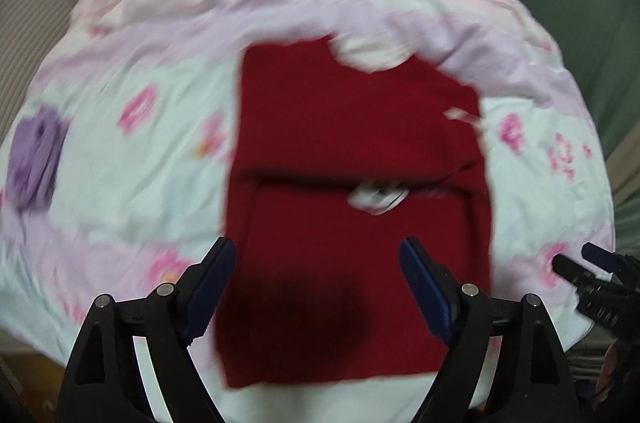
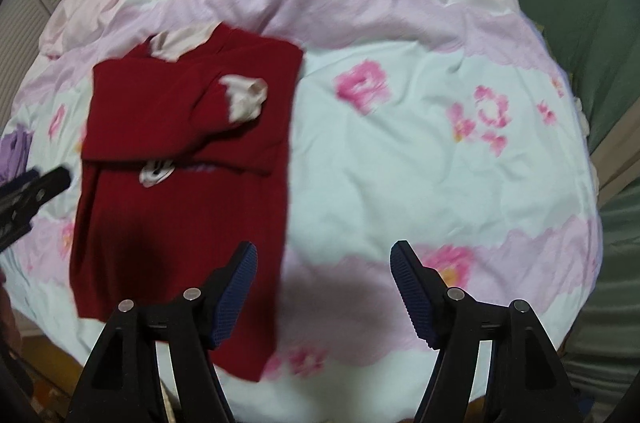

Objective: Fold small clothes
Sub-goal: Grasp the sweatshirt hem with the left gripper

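A small dark red sweater (image 1: 352,159) with cream cuffs and collar lies flat on the floral bedspread (image 1: 140,159), sleeves folded across its body. My left gripper (image 1: 318,255) is open and empty, hovering over the sweater's lower half. In the right wrist view the sweater (image 2: 180,183) lies at the left, one cream cuff (image 2: 246,97) resting on top. My right gripper (image 2: 324,259) is open and empty, just right of the sweater's lower right edge. The left gripper's tip (image 2: 44,185) shows at the left edge; the right gripper's tip (image 1: 580,271) shows at the right of the left view.
A folded purple garment (image 1: 34,159) lies on the bed to the left of the sweater. The pink and white bedspread (image 2: 440,143) stretches far to the right. A green curtain (image 2: 580,3) hangs at the right, and a white slatted wall (image 1: 28,35) stands at the left.
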`<state>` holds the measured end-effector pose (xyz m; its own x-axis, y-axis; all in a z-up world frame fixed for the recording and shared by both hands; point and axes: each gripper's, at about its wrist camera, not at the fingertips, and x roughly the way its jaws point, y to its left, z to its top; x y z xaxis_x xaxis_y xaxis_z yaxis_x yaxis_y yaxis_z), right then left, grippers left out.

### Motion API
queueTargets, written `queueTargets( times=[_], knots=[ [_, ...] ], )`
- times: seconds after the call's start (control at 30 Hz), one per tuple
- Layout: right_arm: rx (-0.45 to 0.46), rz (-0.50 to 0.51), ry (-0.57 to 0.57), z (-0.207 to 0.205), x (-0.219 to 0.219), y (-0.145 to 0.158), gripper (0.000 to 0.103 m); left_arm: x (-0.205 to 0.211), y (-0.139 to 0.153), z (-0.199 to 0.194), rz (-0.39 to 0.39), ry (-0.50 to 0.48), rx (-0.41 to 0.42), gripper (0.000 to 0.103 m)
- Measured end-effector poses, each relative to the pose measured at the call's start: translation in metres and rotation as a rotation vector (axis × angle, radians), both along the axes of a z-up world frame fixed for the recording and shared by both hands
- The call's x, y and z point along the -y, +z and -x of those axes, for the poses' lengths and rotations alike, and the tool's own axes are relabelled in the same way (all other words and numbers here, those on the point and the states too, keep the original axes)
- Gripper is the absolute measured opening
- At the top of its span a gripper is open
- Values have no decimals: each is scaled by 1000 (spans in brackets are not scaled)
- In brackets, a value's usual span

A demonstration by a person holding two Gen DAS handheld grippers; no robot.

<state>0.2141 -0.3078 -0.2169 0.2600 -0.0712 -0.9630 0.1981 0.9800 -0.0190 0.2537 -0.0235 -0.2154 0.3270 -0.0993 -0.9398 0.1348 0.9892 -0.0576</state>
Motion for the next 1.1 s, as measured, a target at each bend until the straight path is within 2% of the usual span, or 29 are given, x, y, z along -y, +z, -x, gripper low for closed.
queueTargets(
  times=[0.13,0.23,0.4,0.73,0.9,1.07,1.1],
  knots=[
    [-40,-34,-20,16,-26,-12,70,-54,-25,21,-5,39,-99,84],
    [-65,-23,-40,32,-45,-23,70,-82,-46,35,-16,28,-164,84],
    [-109,-17,-112,58,-62,-44,70,-111,-78,53,43,15,-270,84],
    [-188,-86,-216,91,-49,-91,70,-106,-122,59,52,31,-344,84],
    [-199,-140,-214,84,-47,-108,70,-101,-139,60,97,91,-379,83],
    [-223,-195,-209,71,-46,-129,70,-98,-150,62,104,120,-394,83],
    [-232,-204,-210,69,-46,-133,70,-95,-151,63,104,123,-392,80]
  ],
)
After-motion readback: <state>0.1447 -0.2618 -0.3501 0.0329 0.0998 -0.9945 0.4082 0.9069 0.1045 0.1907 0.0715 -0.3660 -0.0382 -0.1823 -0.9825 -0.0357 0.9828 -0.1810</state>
